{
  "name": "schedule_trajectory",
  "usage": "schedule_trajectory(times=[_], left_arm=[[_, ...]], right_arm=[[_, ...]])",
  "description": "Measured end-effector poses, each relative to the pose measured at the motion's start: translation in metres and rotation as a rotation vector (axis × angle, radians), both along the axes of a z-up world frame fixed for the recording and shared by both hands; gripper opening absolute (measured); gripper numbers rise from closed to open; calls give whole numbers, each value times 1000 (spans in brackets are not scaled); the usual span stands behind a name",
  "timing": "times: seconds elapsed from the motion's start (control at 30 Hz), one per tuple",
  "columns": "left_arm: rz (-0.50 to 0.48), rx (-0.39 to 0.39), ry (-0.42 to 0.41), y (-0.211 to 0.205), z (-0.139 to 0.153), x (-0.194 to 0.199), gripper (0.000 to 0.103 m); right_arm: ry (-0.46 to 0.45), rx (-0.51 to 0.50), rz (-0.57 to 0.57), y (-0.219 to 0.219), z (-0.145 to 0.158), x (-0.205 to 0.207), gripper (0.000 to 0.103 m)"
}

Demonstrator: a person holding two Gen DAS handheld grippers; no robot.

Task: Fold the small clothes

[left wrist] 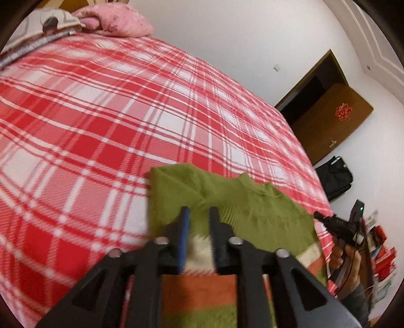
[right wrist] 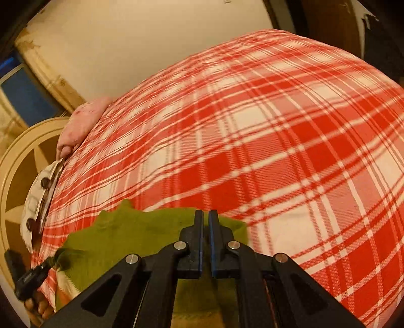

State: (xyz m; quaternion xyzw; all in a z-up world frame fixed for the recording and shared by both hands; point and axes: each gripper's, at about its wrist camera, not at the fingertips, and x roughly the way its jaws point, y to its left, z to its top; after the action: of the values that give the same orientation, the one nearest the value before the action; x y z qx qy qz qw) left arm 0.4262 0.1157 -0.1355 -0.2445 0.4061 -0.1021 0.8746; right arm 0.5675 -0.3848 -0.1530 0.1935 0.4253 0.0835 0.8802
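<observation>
A small green knitted sweater (left wrist: 252,201) with cream and orange stripes across its lower part lies spread at the near edge of the bed, on a red-and-white plaid bedspread (left wrist: 106,121). The left gripper (left wrist: 199,214) hangs just over the sweater, its jaws parted with nothing pinched between them. The right gripper (right wrist: 205,217) hovers above the sweater's right side with its jaws drawn almost together, only a thin slit between the blue pads, holding nothing. At the far left end rests a crumpled pink pillow (left wrist: 118,19). Beyond the bed's right side, a brown wooden door (left wrist: 335,113) stands open, with a black bag (left wrist: 334,178) on the floor beside it.
</observation>
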Motion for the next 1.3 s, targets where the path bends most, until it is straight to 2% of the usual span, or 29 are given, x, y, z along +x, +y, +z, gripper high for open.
schedule_trajectory(times=[0.07, 0.1, 0.3, 0.4, 0.5, 0.57, 0.6, 0.63, 0.77, 0.87, 0.93, 1.0, 1.07, 1.13, 1.2, 1.23, 1.27, 1.3], left_arm=[[12, 24, -17, 5, 3, -18, 51], [14, 37, -26, 6, 3, -26, 52], [-36, 101, 30, -8, -18, -63, 52], [-49, 123, 47, -16, -29, -75, 52], [-56, 209, 37, -25, -33, -83, 52], [-59, 253, 25, -29, -35, -87, 52], [-60, 270, 24, -31, -35, -88, 52], [-59, 281, 14, -32, -35, -91, 52], [-61, 315, -8, -35, -37, -98, 52], [-76, 359, -16, -41, -37, -104, 53], [-88, 355, -26, -41, -38, -111, 57], [-82, 320, -38, -37, -39, -114, 57], [-79, 279, -44, -32, -40, -115, 58], [-83, 260, -44, -31, -41, -113, 61], [-84, 261, -50, -33, -40, -115, 61], [-84, 261, -54, -33, -40, -116, 61], [-83, 259, -57, -33, -40, -116, 61], [-81, 253, -59, -32, -41, -117, 61]], right_arm=[[-16, -6, 23, -2, 2, -10, 34], [-21, 4, 43, -1, 3, -15, 48], [-19, -24, 162, 31, 10, -31, 49], [-30, -51, 280, 66, 15, -37, 49], [45, -204, 424, 118, 2, -38, 49], [67, -370, 459, 148, -14, -40, 49], [57, -436, 457, 157, -18, -40, 49], [40, -493, 407, 163, -20, -37, 49], [97, -488, 260, 153, -28, 6, 49], [91, -577, 245, 166, -23, 10, 49], [48, -549, 248, 170, -13, -2, 49], [-14, -471, 330, 182, -1, -16, 49], [-75, -444, 437, 202, 7, -30, 49], [-67, -476, 538, 224, 3, -33, 49], [-49, -588, 570, 242, -9, -30, 48], [-7, -611, 612, 248, -20, -25, 43], [36, -607, 642, 249, -28, -23, 40], [22, -598, 649, 248, -27, -22, 40]])
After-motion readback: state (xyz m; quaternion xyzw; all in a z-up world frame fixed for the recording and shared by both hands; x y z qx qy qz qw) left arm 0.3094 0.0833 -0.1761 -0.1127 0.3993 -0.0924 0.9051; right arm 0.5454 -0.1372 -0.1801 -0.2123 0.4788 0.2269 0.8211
